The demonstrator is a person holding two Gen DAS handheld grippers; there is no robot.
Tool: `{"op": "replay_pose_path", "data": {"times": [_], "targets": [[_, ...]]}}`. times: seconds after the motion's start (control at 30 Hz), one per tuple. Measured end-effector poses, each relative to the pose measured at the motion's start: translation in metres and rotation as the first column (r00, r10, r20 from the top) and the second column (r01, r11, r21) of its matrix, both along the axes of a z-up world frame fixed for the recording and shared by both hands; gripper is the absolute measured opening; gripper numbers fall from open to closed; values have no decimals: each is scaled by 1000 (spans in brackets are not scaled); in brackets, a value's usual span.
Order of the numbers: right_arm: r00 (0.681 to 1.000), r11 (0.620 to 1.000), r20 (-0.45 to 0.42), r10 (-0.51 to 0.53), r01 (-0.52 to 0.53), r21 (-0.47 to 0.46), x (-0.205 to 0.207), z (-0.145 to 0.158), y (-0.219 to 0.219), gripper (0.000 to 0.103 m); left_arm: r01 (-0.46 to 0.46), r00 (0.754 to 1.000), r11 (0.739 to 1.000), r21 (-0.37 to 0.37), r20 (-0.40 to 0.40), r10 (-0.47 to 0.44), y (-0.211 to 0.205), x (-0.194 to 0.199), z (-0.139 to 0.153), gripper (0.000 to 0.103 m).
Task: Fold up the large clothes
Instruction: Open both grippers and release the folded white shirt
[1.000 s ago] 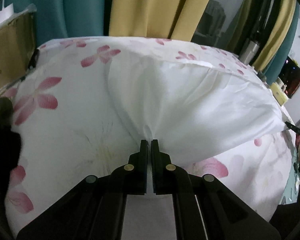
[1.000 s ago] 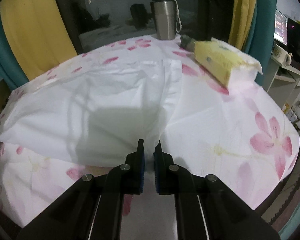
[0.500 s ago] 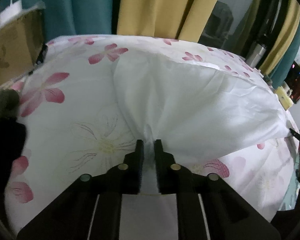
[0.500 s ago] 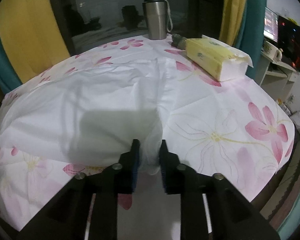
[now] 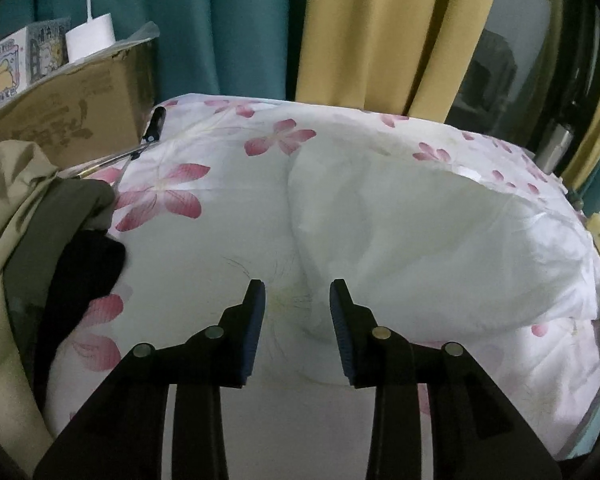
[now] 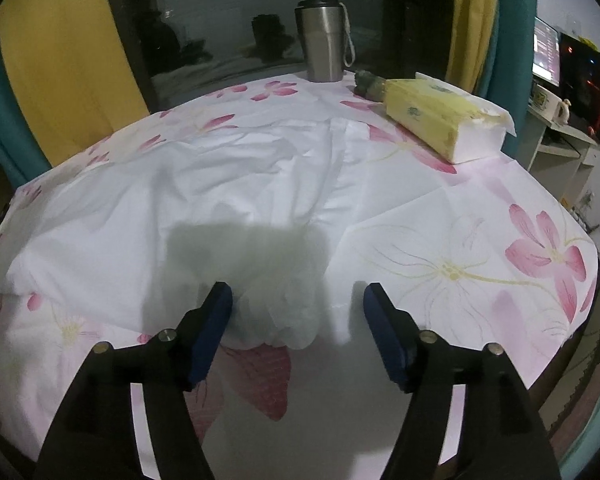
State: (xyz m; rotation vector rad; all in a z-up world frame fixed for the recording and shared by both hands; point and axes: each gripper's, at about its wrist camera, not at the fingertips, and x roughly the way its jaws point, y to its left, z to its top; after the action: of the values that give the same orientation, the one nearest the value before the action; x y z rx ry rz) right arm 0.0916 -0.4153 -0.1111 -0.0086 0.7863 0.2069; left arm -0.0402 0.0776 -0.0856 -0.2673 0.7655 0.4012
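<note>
Wide-spread now, the right gripper, jaws just been opening, blue pads clear of the cloth, a rumpled corner of the folded white garment lying loose between them but not pinched. Same story over at the left gripper: jaws parted to a middling gap, just been opening, nothing pressed, the garment's near edge sitting by the right-hand finger. Spread flat across the middle of the pink-flowered white tablecloth, that garment, creased and bunched toward the near corner. Beyond the garment's far edge, standing upright, a tall stainless-steel tumbler with a dark lid and cord loop. Just right of the tumbler, a small dark greenish lump, too blurred to name, touching the end of a yellow soft pack of tissues lying tilted on the cloth, well apart from the garment. Left of the garment, in the left wrist view, a heap of olive and black clothing spilling over the table's edge, a brown cardboard box behind it, teal and mustard curtains hanging at the back.
</note>
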Motion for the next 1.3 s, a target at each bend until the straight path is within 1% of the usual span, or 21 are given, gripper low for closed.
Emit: {"op": "replay_pose_path", "data": {"times": [0.17,0.23,0.27,0.3,0.43,0.5,0.6,0.7,0.8,0.87,0.93,1.0,1.07,1.1,1.17,1.23,1.3], "targets": [[1000,1000,-2,31,-31,-5,3,0,-2,74,19,1000,999,27,15,-20,-31,12,5,36],[999,999,4,52,-52,-11,3,-1,-2,77,28,1000,999,29,9,-29,-45,21,5,39],[998,998,5,59,-59,-11,3,-1,-3,78,37,999,999,24,6,-37,-52,26,4,43],[998,998,6,69,-69,-7,3,-1,-4,80,44,999,999,22,-1,-44,-59,31,3,45],[992,992,12,124,-124,-19,4,-3,-6,86,54,998,998,22,-39,-53,-86,48,-4,45],[990,989,5,144,-144,-16,7,-1,-11,89,66,997,997,33,-44,-65,-100,55,-3,45],[989,989,-8,149,-149,4,13,0,-22,91,93,995,995,43,-29,-92,-117,67,2,45],[989,989,-17,146,-146,8,19,0,-33,92,141,990,988,61,-9,-141,-136,87,10,45],[993,993,-28,113,-113,22,22,2,-44,92,228,974,972,54,2,-228,-155,114,13,45],[996,996,-36,76,-75,47,19,5,-52,92,265,964,963,42,-2,-266,-163,129,11,45],[999,997,-30,46,-44,59,15,8,-57,94,309,951,951,24,4,-309,-169,140,9,45],[1000,998,-28,1,0,66,9,10,-60,96,348,937,937,21,6,-348,-176,151,5,45],[999,995,-37,-32,36,90,4,12,-61,96,387,922,922,6,25,-387,-182,158,3,46],[999,992,-40,-37,41,116,-1,14,-60,96,403,915,915,-1,28,-403,-184,162,1,47],[999,984,-40,-9,16,175,-10,19,-54,96,441,897,897,-24,28,-441,-188,168,-6,47],[999,965,-36,32,-21,261,-21,21,-44,96,463,886,886,-35,23,-462,-190,172,-11,47],[997,941,-50,53,-33,337,-26,17,-32,96,483,875,874,-46,19,-483,-189,179,-21,52]]}}
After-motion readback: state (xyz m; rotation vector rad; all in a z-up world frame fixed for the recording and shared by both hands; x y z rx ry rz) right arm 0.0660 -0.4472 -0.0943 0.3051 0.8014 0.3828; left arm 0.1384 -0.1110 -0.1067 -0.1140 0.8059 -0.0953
